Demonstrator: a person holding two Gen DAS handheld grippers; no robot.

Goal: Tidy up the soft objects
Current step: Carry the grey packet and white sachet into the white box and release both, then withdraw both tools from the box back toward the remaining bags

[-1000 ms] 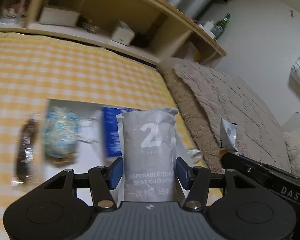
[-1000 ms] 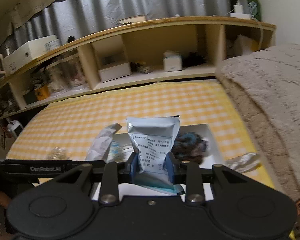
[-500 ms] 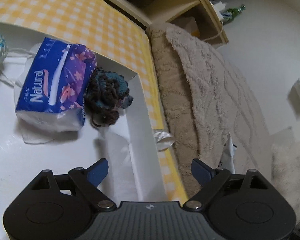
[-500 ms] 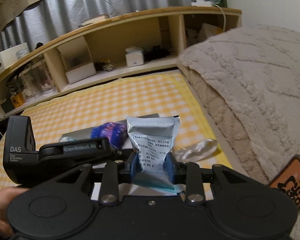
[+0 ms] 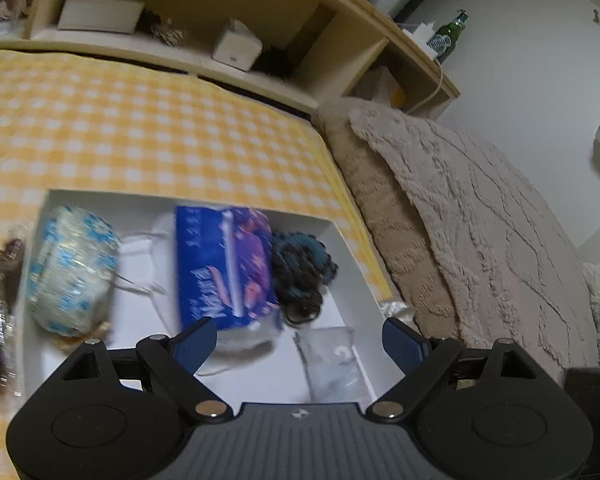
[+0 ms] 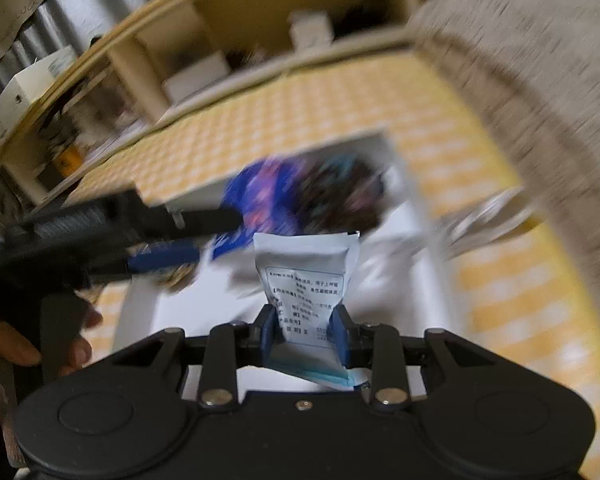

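Left gripper (image 5: pixel 298 342): jaws spread wide, nothing held between the blue pads (image 5: pixel 194 344). It is positioned over the near edge of the white tray (image 5: pixel 350 248).

Seen ahead of the left gripper, inside the tray:
- a grey sachet (image 5: pixel 330 364) lies flat just in front of the jaws, toward the right-hand pad, against the tray's right wall
- a blue tissue pack (image 5: pixel 224 266) is ahead, nearer the left-hand pad
- a dark knitted item (image 5: pixel 300 270) is touching the tissue pack's right side
- a blue-and-white patterned bundle (image 5: pixel 70 272) is further out to the left, apart from the tissue pack

A dark wrapped object (image 5: pixel 0 312) is seen outside the tray's left wall, on the yellow checked cloth (image 5: pixel 140 128). A beige blanket (image 5: pixel 480 232) lies to the right of the gripper.

Right gripper (image 6: pixel 305 334): jaws closed down on a white printed sachet (image 6: pixel 306 276), pinched at its lower part, upper part standing up past the fingertips. It is held above the near part of the tray (image 6: pixel 404 184). The view is heavily motion-blurred. The tissue pack (image 6: pixel 256 196) and knitted item (image 6: pixel 340 196) are made out ahead of the sachet. The left gripper (image 6: pixel 164 258) is seen entering from the left, held by a hand (image 6: pixel 24 348).
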